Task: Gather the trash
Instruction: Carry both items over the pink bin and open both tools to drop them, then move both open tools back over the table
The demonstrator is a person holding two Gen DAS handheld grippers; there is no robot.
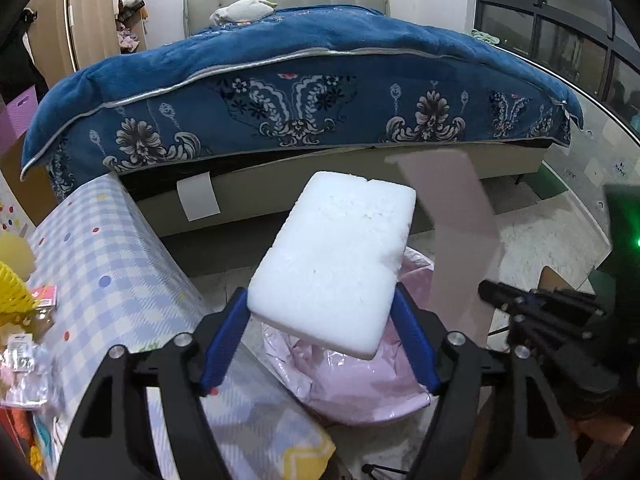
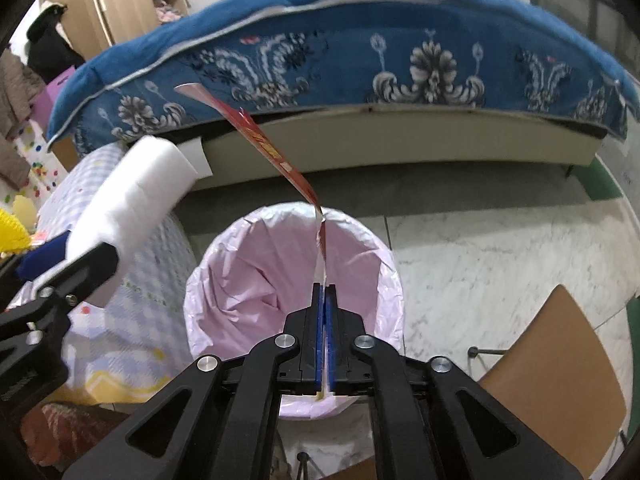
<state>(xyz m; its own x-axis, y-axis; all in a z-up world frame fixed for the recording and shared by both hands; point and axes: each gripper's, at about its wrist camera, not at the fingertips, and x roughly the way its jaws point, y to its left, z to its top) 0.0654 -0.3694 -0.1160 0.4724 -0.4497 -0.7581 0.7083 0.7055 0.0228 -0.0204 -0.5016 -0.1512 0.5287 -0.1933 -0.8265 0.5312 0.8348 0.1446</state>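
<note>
1. Disposal step: foam block (image 1: 334,264) between left gripper (image 1: 320,344) fingers spread wide, above pink-lined bin (image 2: 256,240).
2. Right gripper (image 2: 325,296) fingers nearly shut, pinching wrapper strip (image 2: 264,140) over bin.
3. Next, probably: release both.

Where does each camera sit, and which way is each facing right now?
Left wrist: on the left gripper, looking down-forward at the foam block between its fingers, above the pink-lined bin; right gripper beside it.
Right wrist: on the right gripper, looking down into the bin, pinching a red wrapper; left gripper at left.
Shared: bin, foam block, bed, both grippers.
</note>
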